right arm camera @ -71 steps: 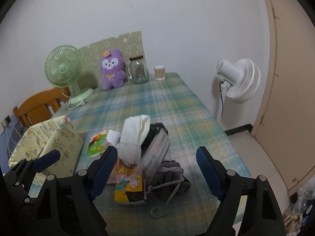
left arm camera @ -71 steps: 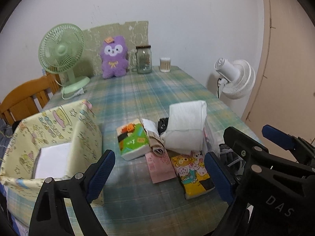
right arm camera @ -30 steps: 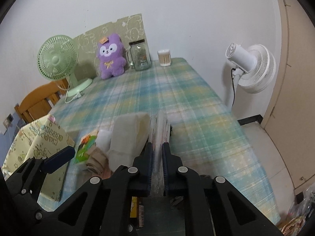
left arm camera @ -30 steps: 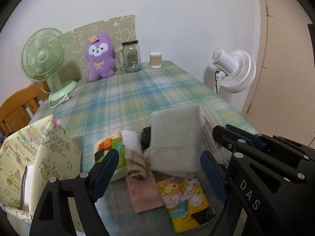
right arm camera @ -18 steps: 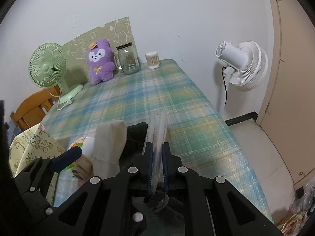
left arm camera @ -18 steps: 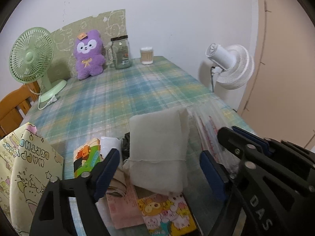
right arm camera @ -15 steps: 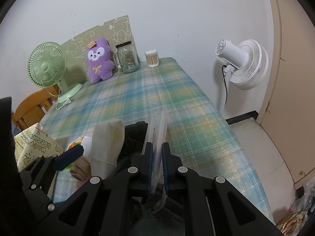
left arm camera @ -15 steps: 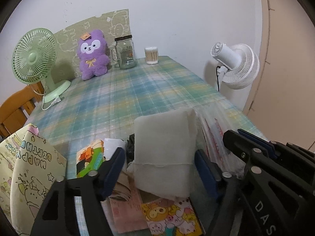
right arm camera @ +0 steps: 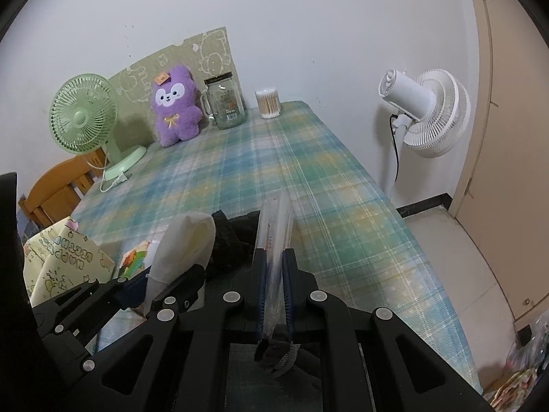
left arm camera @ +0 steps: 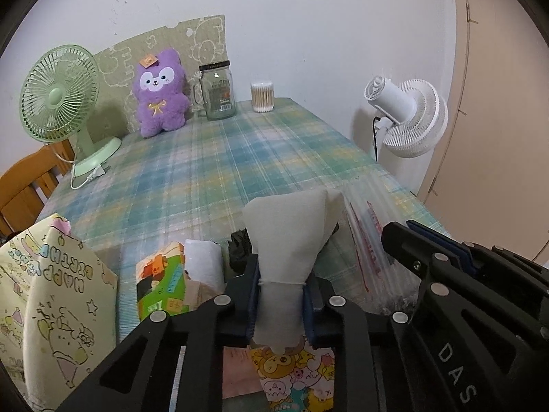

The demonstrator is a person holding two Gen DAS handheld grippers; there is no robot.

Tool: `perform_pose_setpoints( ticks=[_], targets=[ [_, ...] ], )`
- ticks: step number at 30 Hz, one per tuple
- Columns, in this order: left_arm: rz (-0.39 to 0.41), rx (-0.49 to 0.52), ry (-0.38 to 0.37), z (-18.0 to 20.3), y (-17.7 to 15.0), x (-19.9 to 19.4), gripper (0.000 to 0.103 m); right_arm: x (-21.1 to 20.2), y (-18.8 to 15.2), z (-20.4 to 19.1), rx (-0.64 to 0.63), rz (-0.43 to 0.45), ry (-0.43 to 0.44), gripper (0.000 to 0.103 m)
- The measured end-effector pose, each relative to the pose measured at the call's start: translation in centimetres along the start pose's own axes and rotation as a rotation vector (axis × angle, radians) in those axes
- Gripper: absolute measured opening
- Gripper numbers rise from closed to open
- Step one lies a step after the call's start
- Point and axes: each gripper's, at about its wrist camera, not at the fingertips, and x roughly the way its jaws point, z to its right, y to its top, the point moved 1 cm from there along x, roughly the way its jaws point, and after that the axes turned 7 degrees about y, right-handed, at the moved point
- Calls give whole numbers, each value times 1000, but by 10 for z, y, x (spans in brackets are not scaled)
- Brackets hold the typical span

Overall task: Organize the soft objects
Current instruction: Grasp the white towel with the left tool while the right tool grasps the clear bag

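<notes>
A white folded cloth (left arm camera: 288, 230) stands upright in a pile of soft things at the near end of the plaid table (left arm camera: 223, 158). My left gripper (left arm camera: 279, 285) is closing on it, and the pads pinch its lower part into a narrow waist. My right gripper (right arm camera: 273, 257) is shut on a clear plastic zip bag (right arm camera: 276, 219), which rises between its pads just right of the cloth. A black cloth (right arm camera: 230, 240) lies behind them. A green tissue pack (left arm camera: 159, 281), a white roll (left arm camera: 202, 264) and a yellow cartoon tissue pack (left arm camera: 295, 374) lie around the left gripper.
A yellow birthday gift bag (left arm camera: 51, 302) stands at the near left. At the far end are a purple plush (left arm camera: 159, 92), a green fan (left arm camera: 58, 92), a glass jar (left arm camera: 218, 91) and a cotton swab tub (left arm camera: 262, 96). A white fan (left arm camera: 408, 116) stands off the table's right edge, a wooden chair (left arm camera: 27, 182) at left.
The left jaws went from wide open around the white cloth to pinching it. The right gripper, open at first, closed on the plastic bag and has stayed shut on it.
</notes>
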Motion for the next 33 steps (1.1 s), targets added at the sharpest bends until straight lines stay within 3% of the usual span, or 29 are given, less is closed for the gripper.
perform_pose_setpoints(
  ticks=[33],
  targets=[
    [147, -61, 2, -44, 10, -101, 16, -96, 17, -72, -92, 160, -20, 11]
  ],
)
